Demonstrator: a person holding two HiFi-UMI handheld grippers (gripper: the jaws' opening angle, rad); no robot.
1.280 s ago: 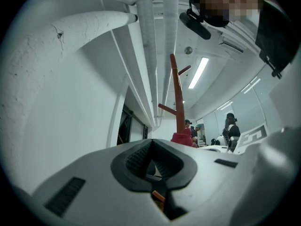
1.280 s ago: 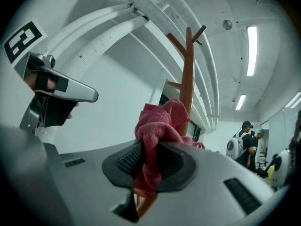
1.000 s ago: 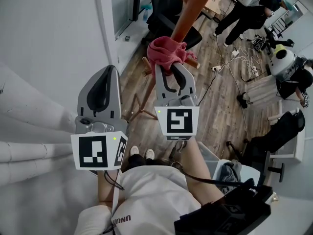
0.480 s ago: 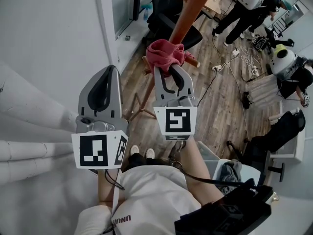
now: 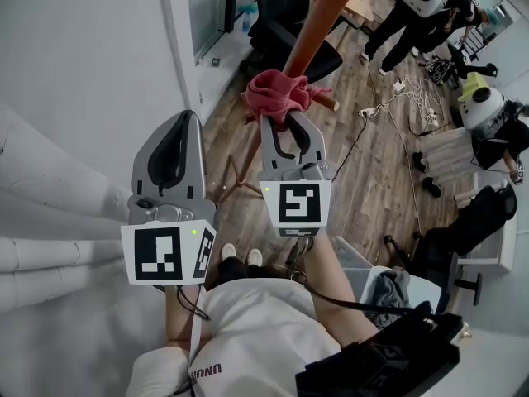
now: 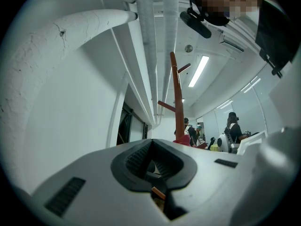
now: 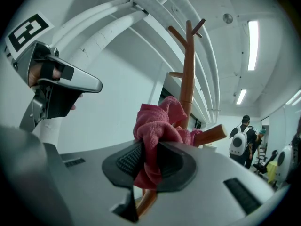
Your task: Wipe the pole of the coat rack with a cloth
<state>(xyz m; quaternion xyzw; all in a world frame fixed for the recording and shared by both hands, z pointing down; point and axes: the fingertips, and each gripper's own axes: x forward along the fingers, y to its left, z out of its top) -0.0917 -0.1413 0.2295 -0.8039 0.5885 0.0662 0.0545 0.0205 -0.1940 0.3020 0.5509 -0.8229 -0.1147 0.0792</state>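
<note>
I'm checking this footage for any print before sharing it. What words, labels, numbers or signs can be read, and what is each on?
"UNUN": dark letters on the person's white shirt, head view; small and creased, so the reading is unsure.
Square markers on the left gripper and right gripper: black-and-white patterns, no letters.
Cloth and pole: no print.

Wood floor [image 5: 374, 190], white wall [image 5: 83, 48], blk office chair [image 5: 273, 15]
</note>
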